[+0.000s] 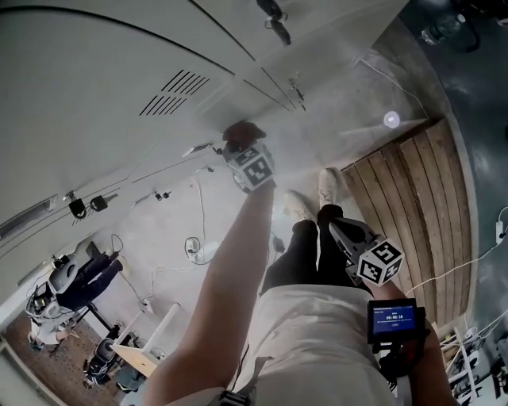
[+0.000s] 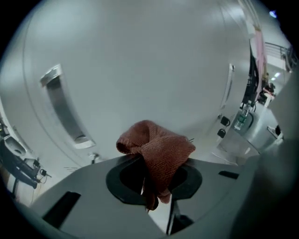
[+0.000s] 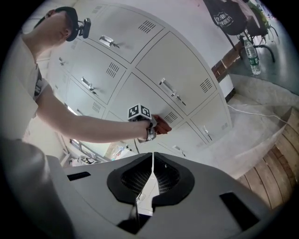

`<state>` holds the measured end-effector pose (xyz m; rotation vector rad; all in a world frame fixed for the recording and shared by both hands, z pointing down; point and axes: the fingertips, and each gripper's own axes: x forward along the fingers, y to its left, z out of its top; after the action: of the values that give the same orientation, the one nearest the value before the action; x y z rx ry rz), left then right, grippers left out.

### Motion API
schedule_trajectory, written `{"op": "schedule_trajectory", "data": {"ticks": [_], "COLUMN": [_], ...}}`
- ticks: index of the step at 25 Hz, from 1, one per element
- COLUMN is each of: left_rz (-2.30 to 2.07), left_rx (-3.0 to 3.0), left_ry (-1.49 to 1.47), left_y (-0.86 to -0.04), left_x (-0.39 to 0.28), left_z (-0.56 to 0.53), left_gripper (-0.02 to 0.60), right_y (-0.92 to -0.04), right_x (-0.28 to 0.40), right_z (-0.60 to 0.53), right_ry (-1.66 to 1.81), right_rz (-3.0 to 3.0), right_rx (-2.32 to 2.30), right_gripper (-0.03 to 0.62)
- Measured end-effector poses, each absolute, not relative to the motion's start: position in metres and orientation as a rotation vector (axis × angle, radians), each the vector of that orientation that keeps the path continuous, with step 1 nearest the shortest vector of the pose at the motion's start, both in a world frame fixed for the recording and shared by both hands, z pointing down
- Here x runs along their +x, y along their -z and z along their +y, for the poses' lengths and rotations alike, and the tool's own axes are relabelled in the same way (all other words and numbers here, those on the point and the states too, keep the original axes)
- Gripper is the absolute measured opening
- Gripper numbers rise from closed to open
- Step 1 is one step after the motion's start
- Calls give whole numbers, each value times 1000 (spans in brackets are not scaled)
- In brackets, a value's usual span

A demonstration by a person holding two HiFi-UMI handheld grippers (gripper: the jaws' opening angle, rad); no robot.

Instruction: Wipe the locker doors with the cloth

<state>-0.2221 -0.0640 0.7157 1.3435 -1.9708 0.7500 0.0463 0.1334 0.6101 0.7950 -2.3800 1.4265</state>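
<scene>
L tongs [image 2: 157, 186] clamped on the red cloth [image 2: 160, 148], bunched up by the locker door [image 2: 140, 70]. Soft, light, floppy, so prob. best gripped mid-bunch. R tongs [image 3: 152, 179] closed, empty, well off the lockers.

We wear a cream short-sleeved shirt [image 1: 317, 333], black trousers [image 1: 305, 254] and white shoes [image 1: 298, 206], with a black headband [image 3: 65, 11] that carries a small camera [image 3: 84, 27]. The right tool [image 3: 153, 173] has a smooth grey shell with dark rectangular slots to either side. Its two black jaw pads are ribbed on their inner faces. The left tool [image 2: 156, 179] has the same grey shell and black pads. Each tool bears a white cube [image 1: 254, 168] printed with black square markers. Ours on the right also has a black-framed screen [image 1: 394, 319] lit blue.
</scene>
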Motion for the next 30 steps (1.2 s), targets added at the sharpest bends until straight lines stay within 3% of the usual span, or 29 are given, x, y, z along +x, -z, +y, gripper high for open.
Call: {"op": "schedule_trajectory", "data": {"ticks": [7,10,30], "left_rz": [-1822,-1788,-1918], "left_rx": [1794,1911,1580], "left_ry": [-871,-911,-1095], "left_y": [-707,-705,-773], "left_x": [-120,-107,-304], "left_z": [-129,-137,-7], "left_gripper": [75,75,75], "right_y": [-626,-628,-640], "right_x": [69,71,26], "right_z": [141,135,170], "right_ry": [-1434,-1424,-1407], "right_rz": [-2316,-2315,-2312], "right_rx": [803,822,719], "right_gripper": [20,20,20]}}
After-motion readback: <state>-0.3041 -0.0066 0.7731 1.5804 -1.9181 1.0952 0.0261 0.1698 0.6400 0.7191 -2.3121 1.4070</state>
